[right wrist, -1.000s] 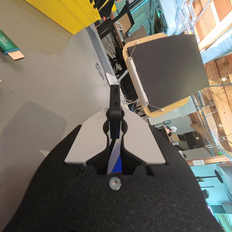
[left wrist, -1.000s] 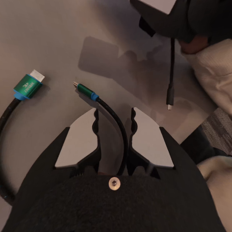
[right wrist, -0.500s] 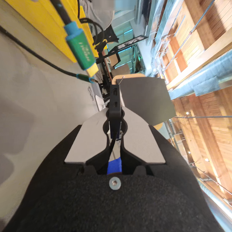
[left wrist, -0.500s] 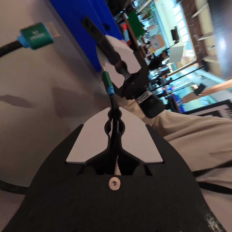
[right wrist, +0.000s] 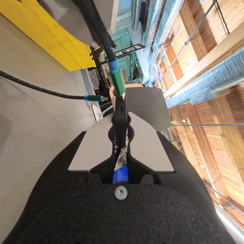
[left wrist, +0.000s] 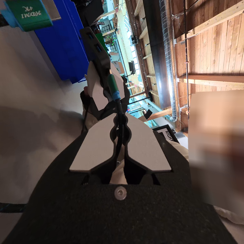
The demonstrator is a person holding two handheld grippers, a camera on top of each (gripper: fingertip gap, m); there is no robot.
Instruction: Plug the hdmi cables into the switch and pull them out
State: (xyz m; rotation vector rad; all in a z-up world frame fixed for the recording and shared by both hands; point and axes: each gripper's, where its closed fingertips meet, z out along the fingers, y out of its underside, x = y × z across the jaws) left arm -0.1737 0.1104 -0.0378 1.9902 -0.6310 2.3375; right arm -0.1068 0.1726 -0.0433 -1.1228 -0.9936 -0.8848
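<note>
My left gripper (left wrist: pixel 120 116) is shut on a black braided cable (left wrist: pixel 119 105) just behind its small green plug with a blue collar (left wrist: pixel 113 85). The plug's tip meets the end of the black switch (left wrist: pixel 97 52), which my right gripper (left wrist: pixel 102 66) holds in the air. In the right wrist view my right gripper (right wrist: pixel 120 117) is shut on the switch (right wrist: pixel 120 110), and the green plug (right wrist: pixel 118 83) comes down onto its far end. I cannot tell how deep the tip sits. A large green HDMI plug (left wrist: pixel 31 14) shows at the top left.
A second small green plug (right wrist: pixel 95 98) on a black cable (right wrist: pixel 39 88) lies over the grey table (right wrist: pixel 33 125). A yellow bin (right wrist: pixel 46 35) and a blue bin (left wrist: pixel 62 39) stand at the table's edges. A person's pale sleeve (left wrist: pixel 91 121) is behind the grippers.
My left gripper closed on the cable, lifted it off the table and brought the small green plug to the switch. My right gripper tilted upward with the switch.
</note>
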